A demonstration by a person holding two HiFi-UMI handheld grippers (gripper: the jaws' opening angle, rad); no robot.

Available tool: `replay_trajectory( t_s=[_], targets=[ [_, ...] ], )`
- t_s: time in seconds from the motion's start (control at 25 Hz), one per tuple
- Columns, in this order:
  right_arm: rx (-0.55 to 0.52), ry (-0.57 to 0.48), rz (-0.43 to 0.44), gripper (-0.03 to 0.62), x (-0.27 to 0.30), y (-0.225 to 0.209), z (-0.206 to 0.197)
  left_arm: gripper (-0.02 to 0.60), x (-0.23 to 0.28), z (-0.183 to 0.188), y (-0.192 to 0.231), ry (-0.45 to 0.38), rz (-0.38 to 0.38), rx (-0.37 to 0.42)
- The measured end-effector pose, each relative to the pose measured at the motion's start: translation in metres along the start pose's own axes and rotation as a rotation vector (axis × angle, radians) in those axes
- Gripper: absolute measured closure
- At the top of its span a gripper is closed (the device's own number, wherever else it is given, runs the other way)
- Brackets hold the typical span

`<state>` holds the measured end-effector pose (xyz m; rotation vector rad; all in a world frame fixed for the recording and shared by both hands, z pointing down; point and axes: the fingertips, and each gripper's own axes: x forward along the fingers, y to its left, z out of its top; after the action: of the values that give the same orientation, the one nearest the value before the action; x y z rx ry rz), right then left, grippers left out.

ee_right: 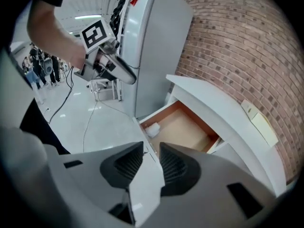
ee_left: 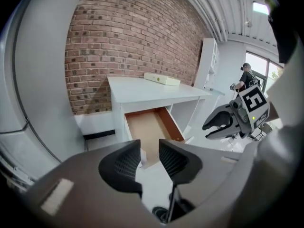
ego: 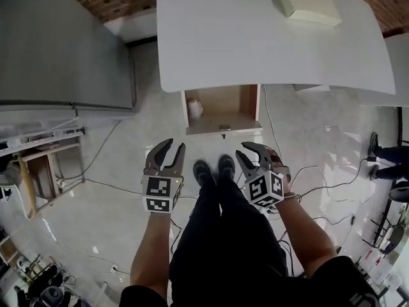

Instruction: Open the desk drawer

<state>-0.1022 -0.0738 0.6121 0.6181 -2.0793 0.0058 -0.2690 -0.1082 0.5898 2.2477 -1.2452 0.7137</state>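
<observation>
Drawer (ego: 222,110) is sitting pulled well out from under the white desk (ego: 268,43), so I am judging the job as done. I am holding the left gripper (ego: 174,148) and the right gripper (ego: 249,151) back over the floor (ego: 115,165), either side of my shoes (ego: 214,170) and well apart from the drawer front. Both are showing jaws a little apart with nothing between them, as after a release. The desktop is covering the drawer's back part. A small white thing (ego: 194,109) in its left corner is looking too small to name, and I am not making out any handle.
</observation>
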Motion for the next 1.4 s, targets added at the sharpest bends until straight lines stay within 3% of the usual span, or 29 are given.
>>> replay_trajectory(
  t_s=[0.16,0.4,0.6,0.96,1.4],
  targets=[
    [-0.027,-0.046,0.077,0.503,-0.033,0.013,0.028,0.464,-0.031,0.035,-0.012,-0.035,-0.011,0.0],
    [0.085,-0.115,0.04,0.514,-0.071,-0.014,0.065,0.476,-0.067,0.08,-0.011,-0.102,-0.003,0.026],
    [0.185,-0.182,0.023,0.531,-0.108,-0.016,0.089,0.49,-0.099,0.095,-0.018,-0.14,-0.015,-0.005],
    [0.134,-0.248,-0.011,0.549,-0.154,-0.022,0.134,0.528,-0.148,0.128,0.003,-0.24,0.0,-0.088],
    [0.232,-0.373,-0.029,0.566,-0.193,-0.034,0.191,0.546,-0.196,0.154,0.023,-0.324,0.018,-0.107]
  ],
)
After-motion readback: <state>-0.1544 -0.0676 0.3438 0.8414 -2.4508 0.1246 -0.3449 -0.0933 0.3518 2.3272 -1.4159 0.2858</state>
